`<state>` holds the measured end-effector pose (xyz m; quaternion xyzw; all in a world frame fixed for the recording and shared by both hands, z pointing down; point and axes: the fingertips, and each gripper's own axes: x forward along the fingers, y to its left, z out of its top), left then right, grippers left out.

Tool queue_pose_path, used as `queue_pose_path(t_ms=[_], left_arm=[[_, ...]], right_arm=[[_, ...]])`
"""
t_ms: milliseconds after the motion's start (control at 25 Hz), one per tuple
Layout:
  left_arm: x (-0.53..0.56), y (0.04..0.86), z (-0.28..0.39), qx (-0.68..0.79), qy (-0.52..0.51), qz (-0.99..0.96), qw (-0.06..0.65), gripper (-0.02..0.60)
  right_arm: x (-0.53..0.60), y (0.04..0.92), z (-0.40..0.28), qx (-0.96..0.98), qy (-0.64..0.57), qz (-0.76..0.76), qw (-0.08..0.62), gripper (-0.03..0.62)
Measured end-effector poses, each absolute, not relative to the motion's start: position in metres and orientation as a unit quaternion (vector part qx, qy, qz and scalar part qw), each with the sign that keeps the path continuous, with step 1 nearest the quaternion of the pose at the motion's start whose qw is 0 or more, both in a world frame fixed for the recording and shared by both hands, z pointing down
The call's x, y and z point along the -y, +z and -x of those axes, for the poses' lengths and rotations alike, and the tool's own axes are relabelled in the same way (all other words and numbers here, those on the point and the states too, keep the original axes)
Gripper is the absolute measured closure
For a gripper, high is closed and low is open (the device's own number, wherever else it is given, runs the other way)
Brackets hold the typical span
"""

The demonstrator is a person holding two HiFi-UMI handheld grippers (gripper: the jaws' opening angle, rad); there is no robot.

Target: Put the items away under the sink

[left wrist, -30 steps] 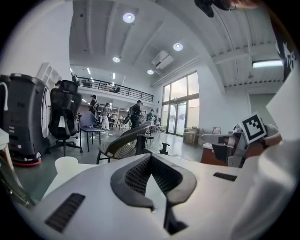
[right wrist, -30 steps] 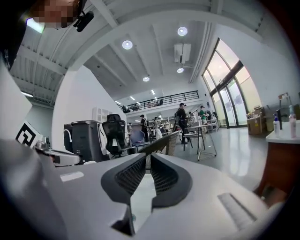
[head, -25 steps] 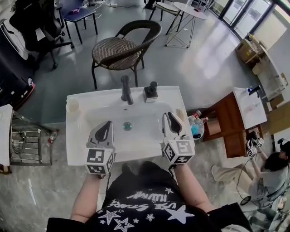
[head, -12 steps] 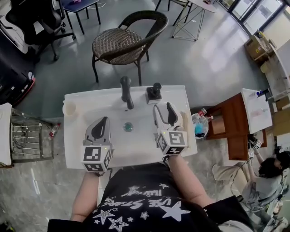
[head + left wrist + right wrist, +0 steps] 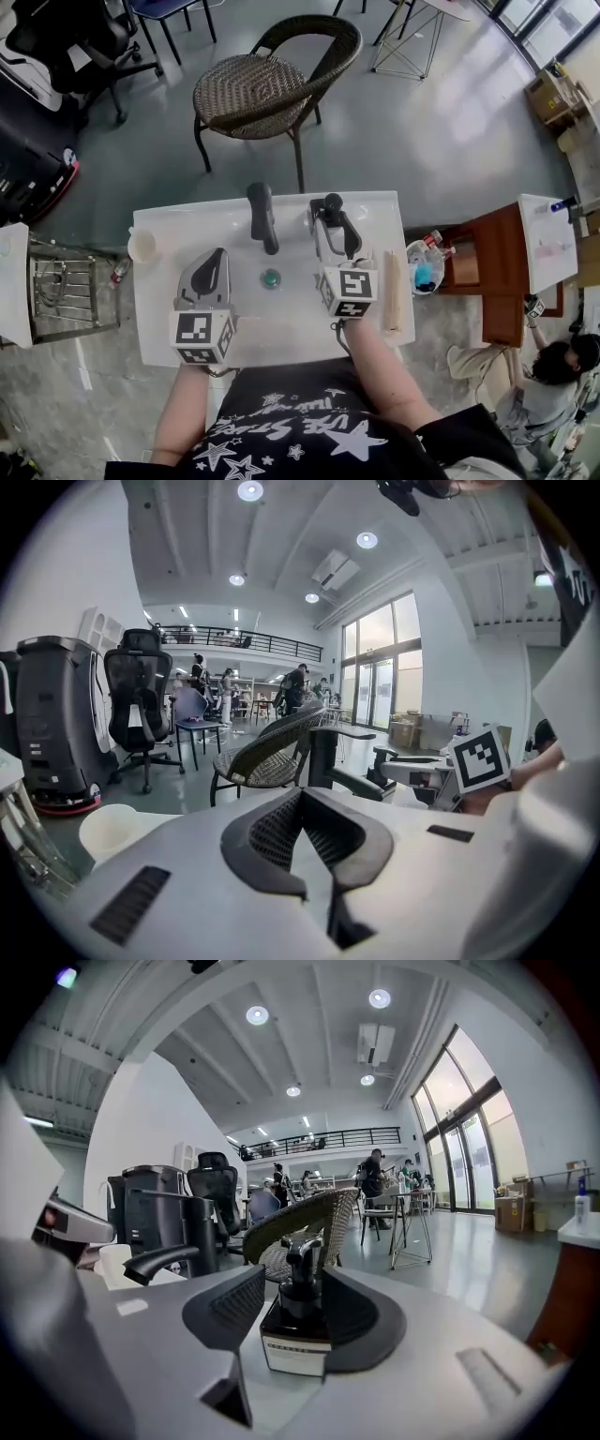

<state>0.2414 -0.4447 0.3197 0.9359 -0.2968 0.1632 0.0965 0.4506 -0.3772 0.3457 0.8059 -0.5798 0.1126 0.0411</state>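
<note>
A black pump soap dispenser [image 5: 330, 206] with a white label stands on the back rim of the white sink [image 5: 281, 319], right of the black faucet [image 5: 262, 216]. My right gripper [image 5: 333, 225] is open, its two fingers reaching on either side of the dispenser [image 5: 296, 1330], with a gap still showing at the left pad [image 5: 232, 1307]. My left gripper [image 5: 213, 269] hovers over the basin's left half, shut on nothing; its pads meet at the tip [image 5: 302, 799]. A white cup [image 5: 142, 246] sits on the sink's left back corner.
A long beige item [image 5: 394, 291] lies on the sink's right rim. A bin of bottles [image 5: 427, 267] and a wooden cabinet [image 5: 487, 272] stand to the right, a metal rack [image 5: 66, 291] to the left. A wicker chair [image 5: 267, 89] is behind the sink. A person [image 5: 553, 366] crouches at lower right.
My right gripper moved forward across the basin until its open fingers flank the soap dispenser. The left gripper stayed about where it was, still shut.
</note>
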Motion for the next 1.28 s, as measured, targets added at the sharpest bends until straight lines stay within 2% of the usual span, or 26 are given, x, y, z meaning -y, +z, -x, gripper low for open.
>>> queue_pose_path(t_ms=[320,560,880,1280], left_arm=[[0.451,0.325,-0.255,0.288,0.173,-0.937,0.094,0.572],[0.455,0.329,-0.253,0.294,0.180,-0.934,0.095,0.572],[0.450,0.316,-0.238,0.303,0.167,-0.934,0.087,0.572],[0.415,0.300,-0.207,0.297,0.135,-0.941,0.088,0.572]], right_arm=[[0.401,0.350,-0.464,0.570,0.096,-0.815,0.045,0.432],[0.407,0.344,-0.470,0.570,0.082,-0.816,0.048,0.494],[0.399,0.333,-0.468,0.582,0.098,-0.806,0.049,0.499],[0.347,0.275,-0.429,0.595,0.071,-0.800,0.028,0.498]])
